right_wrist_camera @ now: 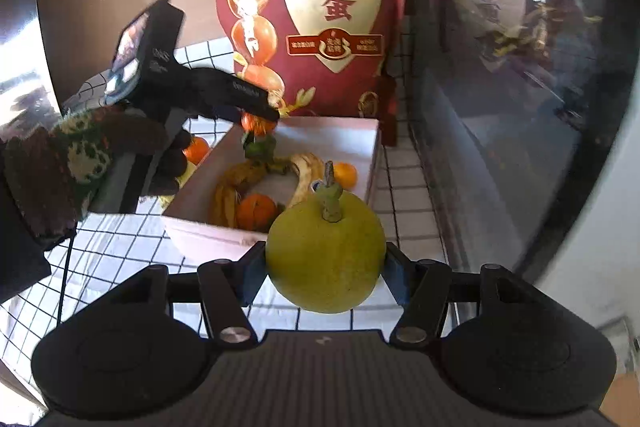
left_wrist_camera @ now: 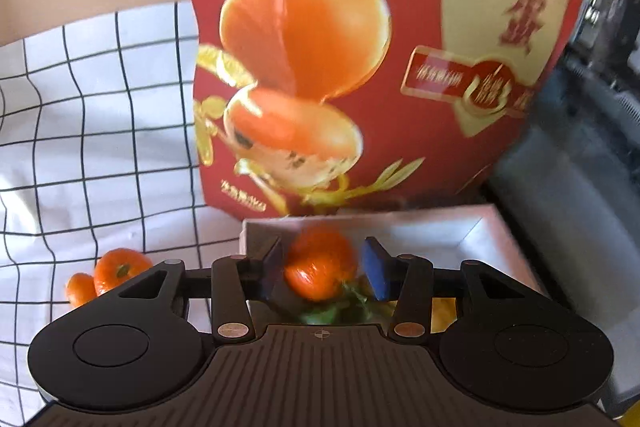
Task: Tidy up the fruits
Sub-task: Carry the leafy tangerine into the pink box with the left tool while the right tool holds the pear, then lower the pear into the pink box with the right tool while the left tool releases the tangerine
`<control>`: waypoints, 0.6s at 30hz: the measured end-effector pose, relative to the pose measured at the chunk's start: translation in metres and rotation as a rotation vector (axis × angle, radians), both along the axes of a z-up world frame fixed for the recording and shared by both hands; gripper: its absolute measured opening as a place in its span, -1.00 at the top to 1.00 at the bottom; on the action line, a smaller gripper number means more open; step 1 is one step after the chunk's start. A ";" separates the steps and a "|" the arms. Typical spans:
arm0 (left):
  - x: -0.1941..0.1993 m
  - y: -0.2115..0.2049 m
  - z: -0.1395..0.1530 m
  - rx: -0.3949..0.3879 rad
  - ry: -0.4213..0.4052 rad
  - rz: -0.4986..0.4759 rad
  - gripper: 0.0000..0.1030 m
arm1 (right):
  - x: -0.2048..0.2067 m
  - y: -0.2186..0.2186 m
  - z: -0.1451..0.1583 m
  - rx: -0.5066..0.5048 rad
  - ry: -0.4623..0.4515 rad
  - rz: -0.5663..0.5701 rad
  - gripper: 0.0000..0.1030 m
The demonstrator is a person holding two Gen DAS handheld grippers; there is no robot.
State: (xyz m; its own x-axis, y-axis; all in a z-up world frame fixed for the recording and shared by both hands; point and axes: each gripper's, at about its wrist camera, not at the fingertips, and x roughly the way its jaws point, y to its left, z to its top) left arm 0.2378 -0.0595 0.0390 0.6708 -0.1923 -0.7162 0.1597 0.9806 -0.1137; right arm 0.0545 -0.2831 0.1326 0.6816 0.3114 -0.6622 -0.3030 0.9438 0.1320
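Tangerine point(left_wrist_camera: 320, 265) with green leaves between left gripper point(left_wrist_camera: 324, 267) jaws, above white box point(left_wrist_camera: 472, 227); jaws spread, left pad touching, right pad apart from fruit; grip not confirmed. Green pear point(right_wrist_camera: 325, 253) pinched between right gripper point(right_wrist_camera: 325, 267) jaws, stem up, just before near wall of box. Bananas point(right_wrist_camera: 240, 179) and more tangerines noted inside box. Two tangerines point(left_wrist_camera: 108, 275) on checked cloth point(left_wrist_camera: 100, 147) over desk. Red pouch point(right_wrist_camera: 312, 11) upright behind box.

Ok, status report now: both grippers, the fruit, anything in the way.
Left gripper over the white box, tangerine between its pads, grip unclear. Right gripper shut on the green pear, short of the box. Path clear; red bag behind.
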 end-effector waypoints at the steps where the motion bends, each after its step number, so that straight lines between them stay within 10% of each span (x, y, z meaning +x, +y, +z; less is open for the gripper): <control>1: 0.002 0.001 -0.002 0.015 0.006 0.005 0.04 | 0.003 0.001 0.000 0.002 -0.002 0.009 -0.17; 12: -0.068 0.057 0.056 -0.153 -0.122 0.099 0.05 | 0.056 0.019 -0.005 0.052 0.021 0.072 -0.17; 18: -0.145 0.086 0.046 -0.196 -0.042 0.157 0.05 | 0.126 0.056 -0.008 0.137 0.086 0.065 -0.18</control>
